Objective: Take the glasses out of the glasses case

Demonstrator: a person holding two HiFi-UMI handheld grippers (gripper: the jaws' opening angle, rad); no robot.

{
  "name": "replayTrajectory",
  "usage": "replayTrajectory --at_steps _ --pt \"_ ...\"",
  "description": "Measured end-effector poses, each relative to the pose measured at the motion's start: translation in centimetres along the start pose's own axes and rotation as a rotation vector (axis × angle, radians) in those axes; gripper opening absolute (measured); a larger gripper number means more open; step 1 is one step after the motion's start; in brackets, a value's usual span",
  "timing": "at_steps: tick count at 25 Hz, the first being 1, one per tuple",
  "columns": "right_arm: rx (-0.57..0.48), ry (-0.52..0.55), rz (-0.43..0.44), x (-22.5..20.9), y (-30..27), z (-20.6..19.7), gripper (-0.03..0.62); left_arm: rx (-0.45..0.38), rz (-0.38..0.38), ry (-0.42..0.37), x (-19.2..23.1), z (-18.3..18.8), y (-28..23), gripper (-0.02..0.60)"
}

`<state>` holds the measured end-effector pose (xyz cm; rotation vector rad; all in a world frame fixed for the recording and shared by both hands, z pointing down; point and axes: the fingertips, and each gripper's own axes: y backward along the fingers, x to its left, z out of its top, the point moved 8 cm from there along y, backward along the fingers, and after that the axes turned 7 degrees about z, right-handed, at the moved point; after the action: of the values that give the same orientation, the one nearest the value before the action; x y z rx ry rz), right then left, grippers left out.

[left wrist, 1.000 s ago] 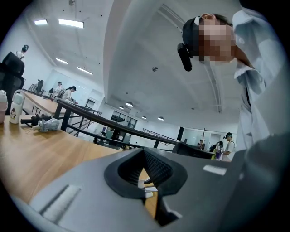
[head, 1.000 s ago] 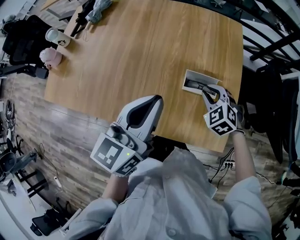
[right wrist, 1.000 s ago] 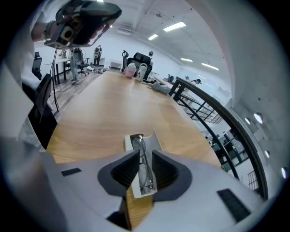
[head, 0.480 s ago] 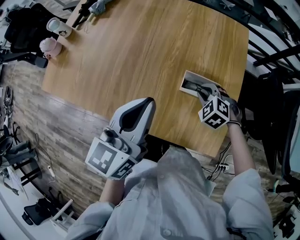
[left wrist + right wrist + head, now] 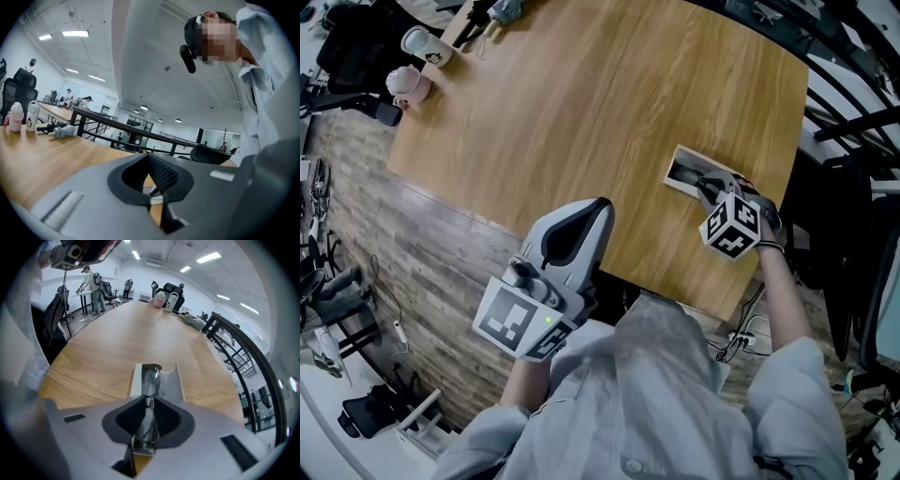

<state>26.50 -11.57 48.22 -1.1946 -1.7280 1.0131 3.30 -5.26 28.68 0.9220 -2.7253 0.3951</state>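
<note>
An open white glasses case (image 5: 679, 167) lies near the right edge of the wooden table (image 5: 581, 103), with the dark-framed glasses (image 5: 690, 175) lying in it. In the right gripper view the glasses (image 5: 151, 380) run lengthwise along the case (image 5: 169, 380) and pass between the pads. My right gripper (image 5: 710, 187) sits at the near end of the case, shut on the glasses (image 5: 149, 420). My left gripper (image 5: 592, 208) hovers over the table's near edge, away from the case, its jaws together with nothing held (image 5: 152, 190).
A pink bottle (image 5: 403, 84), a white mug (image 5: 422, 43) and a grey cloth (image 5: 502, 9) stand at the table's far left corner. A black railing (image 5: 853, 94) runs past the right edge. Office chairs and cables sit on the floor around.
My right gripper has edged slightly further over the near end of the case and turned its marker cube. The left gripper stays over the near table edge.
</note>
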Motion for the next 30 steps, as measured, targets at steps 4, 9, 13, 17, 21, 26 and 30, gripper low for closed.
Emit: replayTrajectory --at_steps 4,9,13,17,21,26,30 --pt "-0.004 -0.001 -0.009 -0.1 -0.1 0.1 0.02 -0.001 0.006 0.0 0.0 -0.2 0.0 0.003" --pt "0.011 0.014 -0.035 0.0 -0.2 0.3 0.012 -0.002 0.006 0.002 0.1 -0.2 0.2 0.003" --pt "0.028 0.034 -0.069 0.3 -0.1 0.6 0.009 0.001 0.005 -0.002 0.3 0.0 0.5 0.003" --pt "0.019 0.03 -0.106 0.5 0.4 0.7 0.008 0.001 0.006 -0.005 0.4 0.0 0.9 0.003" --pt "0.022 0.039 -0.137 0.6 1.0 0.8 0.005 -0.001 -0.007 -0.009 0.1 -0.1 1.0 0.003" --pt "0.023 0.037 -0.155 0.6 1.6 1.0 0.0 -0.005 -0.028 -0.016 -0.1 0.2 1.0 0.003" --pt "0.018 0.031 -0.177 0.6 2.4 1.3 -0.002 -0.01 -0.045 -0.017 -0.2 0.4 1.1 0.003"
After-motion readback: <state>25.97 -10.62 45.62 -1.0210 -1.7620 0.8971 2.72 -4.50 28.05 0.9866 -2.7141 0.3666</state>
